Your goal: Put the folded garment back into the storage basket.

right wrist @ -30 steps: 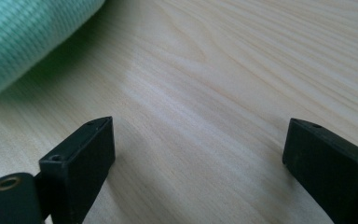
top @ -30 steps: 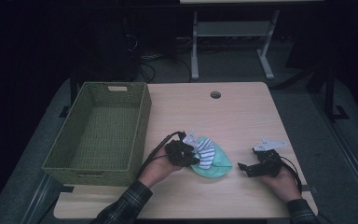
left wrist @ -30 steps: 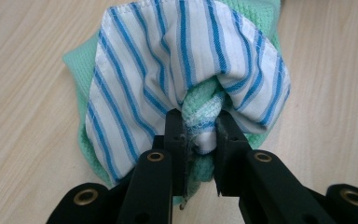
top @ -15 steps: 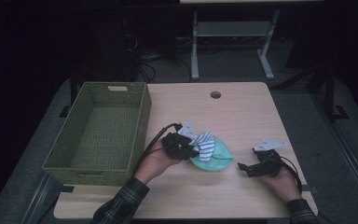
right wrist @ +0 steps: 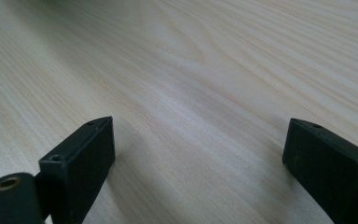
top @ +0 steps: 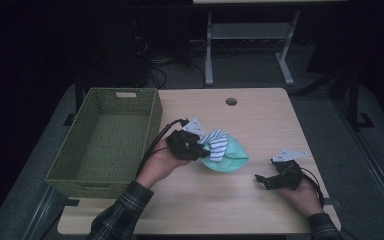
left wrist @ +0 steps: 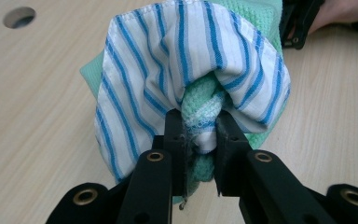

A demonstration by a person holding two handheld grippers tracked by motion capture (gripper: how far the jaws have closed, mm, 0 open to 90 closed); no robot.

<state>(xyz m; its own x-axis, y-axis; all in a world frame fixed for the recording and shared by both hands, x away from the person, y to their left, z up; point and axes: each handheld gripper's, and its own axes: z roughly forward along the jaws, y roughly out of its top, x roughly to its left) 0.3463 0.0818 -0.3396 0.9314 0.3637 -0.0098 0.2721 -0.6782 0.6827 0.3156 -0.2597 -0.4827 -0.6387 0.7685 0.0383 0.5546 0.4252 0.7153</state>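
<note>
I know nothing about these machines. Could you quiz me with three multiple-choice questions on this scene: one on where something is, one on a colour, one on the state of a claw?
1. Where does the woven basket stand on the table?
A. at its left side
B. at its right side
C. at its middle

2. What colour are the stripes on the white cloth?
A. red
B. blue
C. black

3. How is the right claw?
A. shut on cloth
B. shut on nothing
C. open over bare wood

Answers: 1 A, the high view shows it left of the cloths. 2 B, the left claw pinches it with the green cloth. 3 C, its jaws stand wide apart.
</note>
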